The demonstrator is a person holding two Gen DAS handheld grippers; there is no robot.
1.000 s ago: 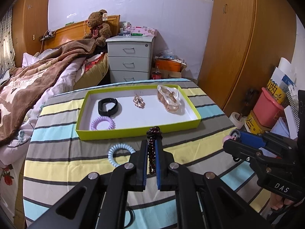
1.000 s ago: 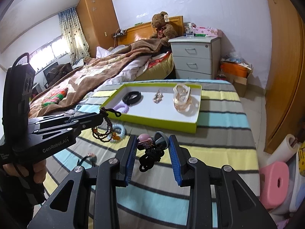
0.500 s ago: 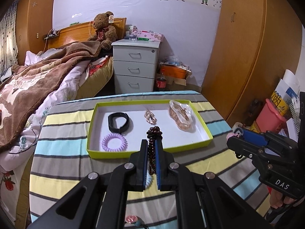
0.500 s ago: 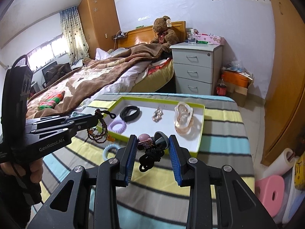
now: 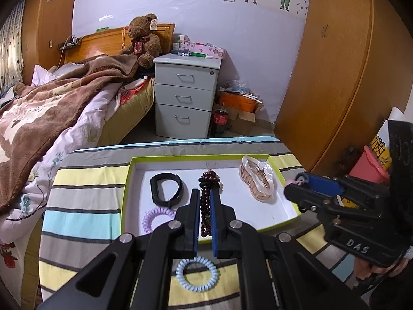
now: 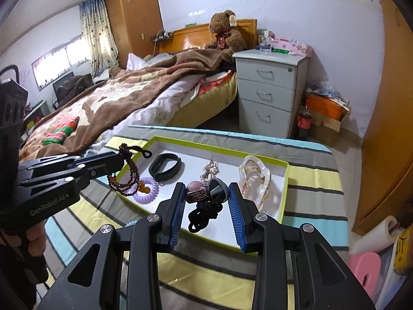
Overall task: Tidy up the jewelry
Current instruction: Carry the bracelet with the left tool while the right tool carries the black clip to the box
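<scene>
two grippers hang over the near edge of a lime-rimmed tray (image 5: 126,188) that lies on a striped tablecloth (image 5: 82,199). the left gripper (image 5: 205,206) has its jaws pressed together on a dark bead bracelet (image 5: 207,193), whose strands hang from the tips over the tray's near left part, as the right wrist view shows (image 6: 126,170). the right gripper (image 6: 206,204) is clamped on a black hair tie with charms (image 6: 204,201): a pink ball and a grey shell sit between the blue pads, and the black cord loops dangle below, over the tray's near edge.

inside the tray, a black band (image 5: 166,188) lies toward the far left corner, a purple coil hair tie (image 5: 157,218) at the near left corner, a rose-gold ornament (image 6: 210,169) near the middle of the far side, and a clear hair claw (image 5: 256,182) along the right side. a pale blue coil hair tie (image 5: 197,275) rests on the tablecloth outside the tray, just off its near edge and partly hidden by the left gripper.
</scene>
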